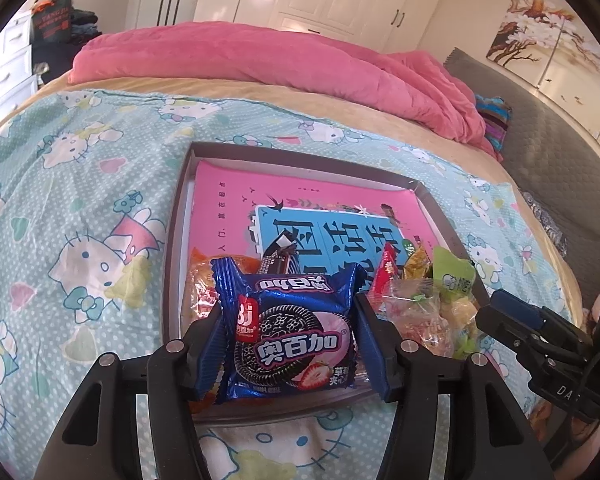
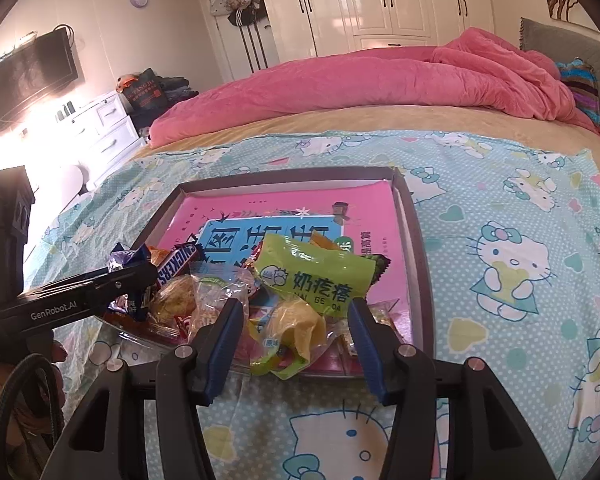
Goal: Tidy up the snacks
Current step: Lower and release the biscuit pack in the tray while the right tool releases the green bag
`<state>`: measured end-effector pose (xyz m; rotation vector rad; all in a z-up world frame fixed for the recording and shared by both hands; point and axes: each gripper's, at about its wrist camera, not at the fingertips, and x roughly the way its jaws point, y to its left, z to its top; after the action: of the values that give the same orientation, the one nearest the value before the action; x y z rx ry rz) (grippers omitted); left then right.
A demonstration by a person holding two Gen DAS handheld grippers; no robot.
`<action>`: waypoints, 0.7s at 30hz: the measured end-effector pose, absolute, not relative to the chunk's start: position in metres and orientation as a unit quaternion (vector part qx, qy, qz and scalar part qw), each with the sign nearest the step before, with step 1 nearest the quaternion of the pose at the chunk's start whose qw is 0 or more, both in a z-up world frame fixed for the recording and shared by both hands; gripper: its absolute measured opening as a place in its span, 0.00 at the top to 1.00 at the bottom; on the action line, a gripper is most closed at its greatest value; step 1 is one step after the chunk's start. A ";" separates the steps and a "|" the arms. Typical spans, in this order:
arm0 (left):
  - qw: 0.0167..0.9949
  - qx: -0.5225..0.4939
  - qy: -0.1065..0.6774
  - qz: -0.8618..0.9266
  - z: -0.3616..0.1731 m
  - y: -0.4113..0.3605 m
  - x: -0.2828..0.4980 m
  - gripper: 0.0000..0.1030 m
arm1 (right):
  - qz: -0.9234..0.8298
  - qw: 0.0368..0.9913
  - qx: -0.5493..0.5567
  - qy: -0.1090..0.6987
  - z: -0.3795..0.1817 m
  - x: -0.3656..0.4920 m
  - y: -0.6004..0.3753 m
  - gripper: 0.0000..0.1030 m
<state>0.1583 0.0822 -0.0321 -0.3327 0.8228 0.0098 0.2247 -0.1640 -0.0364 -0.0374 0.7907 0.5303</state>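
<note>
A shallow grey tray (image 1: pixel 172 260) (image 2: pixel 420 260) lies on the bed, with a pink and blue booklet (image 1: pixel 228 188) as its floor. Snacks are heaped at its near end. My left gripper (image 1: pixel 288 304) is shut on a blue sandwich-cookie pack (image 1: pixel 292 332), its pads against both sides, low over the tray's near left corner. My right gripper (image 2: pixel 296 304) stands open over the near right corner. A yellow-green packet (image 2: pixel 292 332) lies loose between its fingers. A green milk-snack bag (image 2: pixel 316 276) and a Snickers bar (image 2: pixel 180 264) lie just beyond.
The tray rests on a cartoon-cat sheet (image 2: pixel 500 264) that spreads to both sides. A pink duvet (image 1: pixel 260 60) is bunched across the far side of the bed, with a grey headboard (image 1: pixel 540 128) to the right. White wardrobes and drawers line the walls.
</note>
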 end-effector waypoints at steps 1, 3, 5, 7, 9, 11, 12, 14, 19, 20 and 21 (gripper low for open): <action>0.903 -0.160 0.398 0.006 -0.031 0.082 0.158 0.39 | 0.254 0.889 -0.018 0.379 -0.036 0.224 -0.165 0.46; 0.905 -0.157 0.396 0.006 -0.030 0.082 0.158 0.38 | 0.251 0.891 -0.019 0.378 -0.035 0.223 -0.165 0.44; 0.905 -0.155 0.395 0.008 -0.028 0.081 0.157 0.37 | 0.250 0.892 -0.021 0.376 -0.034 0.222 -0.166 0.42; 0.907 -0.154 0.392 0.009 -0.026 0.081 0.156 0.37 | 0.247 0.894 -0.024 0.374 -0.033 0.221 -0.166 0.42; 0.908 -0.155 0.389 0.008 -0.023 0.082 0.155 0.35 | 0.246 0.895 -0.025 0.372 -0.031 0.220 -0.166 0.42; 0.909 -0.156 0.386 0.008 -0.021 0.082 0.154 0.34 | 0.244 0.896 -0.027 0.371 -0.030 0.219 -0.166 0.40; 0.909 -0.157 0.386 0.006 -0.020 0.082 0.154 0.33 | 0.243 0.897 -0.029 0.369 -0.029 0.218 -0.166 0.39; 0.910 -0.156 0.385 0.007 -0.019 0.082 0.153 0.33 | 0.240 0.898 -0.029 0.367 -0.027 0.217 -0.167 0.38; 0.912 -0.152 0.380 0.003 -0.014 0.079 0.150 0.29 | 0.235 0.902 -0.032 0.361 -0.021 0.213 -0.169 0.37; 0.913 -0.152 0.378 0.002 -0.013 0.079 0.149 0.28 | 0.235 0.903 -0.033 0.359 -0.020 0.212 -0.169 0.36; 0.914 -0.151 0.376 0.001 -0.011 0.078 0.147 0.28 | 0.235 0.904 -0.034 0.356 -0.017 0.211 -0.170 0.35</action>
<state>0.1474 0.0777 -0.0106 -0.3105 0.7738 0.0019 0.2105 -0.1699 -0.0173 -0.0710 0.7354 0.4849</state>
